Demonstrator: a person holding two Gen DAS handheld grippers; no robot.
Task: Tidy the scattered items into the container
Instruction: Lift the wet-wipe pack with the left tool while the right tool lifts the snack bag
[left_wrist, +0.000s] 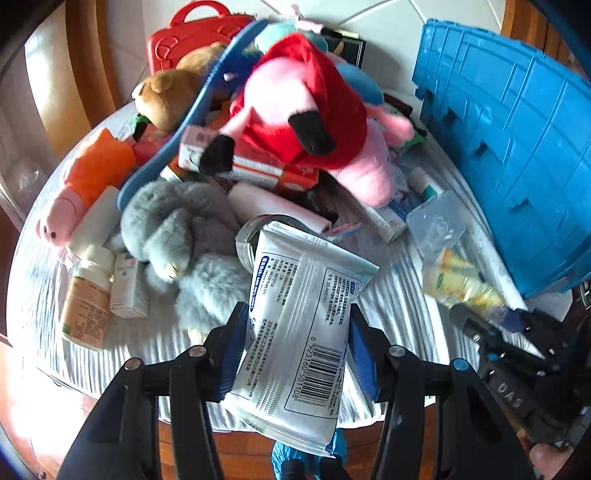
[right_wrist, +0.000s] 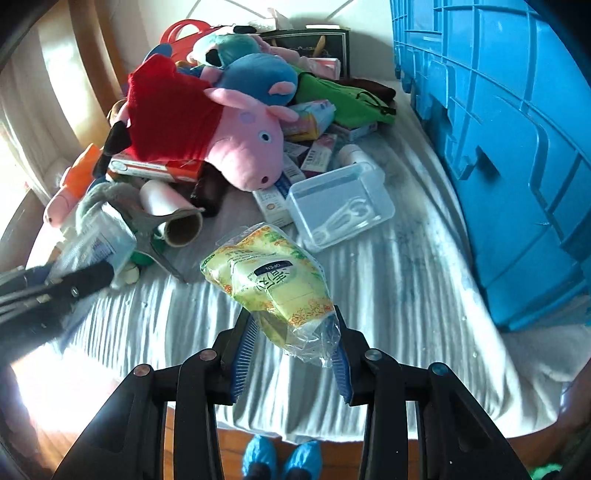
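The white ribbed cloth (right_wrist: 388, 266) covers a round table whose near edge curves just below both grippers, with wooden floor (right_wrist: 314, 439) beyond it. A broad bare strip of cloth lies between the heap of toys and the blue crate (right_wrist: 517, 155), which stands along the right side of the table, its ribbed wall close to the clutter. Nearest that open strip sit a clear lidded box (right_wrist: 340, 206) and the pink pig plush in red (right_wrist: 221, 136); a grey plush (left_wrist: 184, 236) and a pill bottle (left_wrist: 88, 295) crowd the left side. The left gripper (left_wrist: 297, 347) is clenched on a white sachet pack (left_wrist: 295, 325), printed in blue with a barcode at its lower end, held off the cloth and tilted, its top edge over a roll of tape (left_wrist: 251, 232). The right gripper (right_wrist: 291, 347) is clamped on the crumpled clear end of a yellow-green wipes packet (right_wrist: 273, 277), floral-printed with a dark label reading OPEN, lifted above the bare cloth just in front of the clear box.
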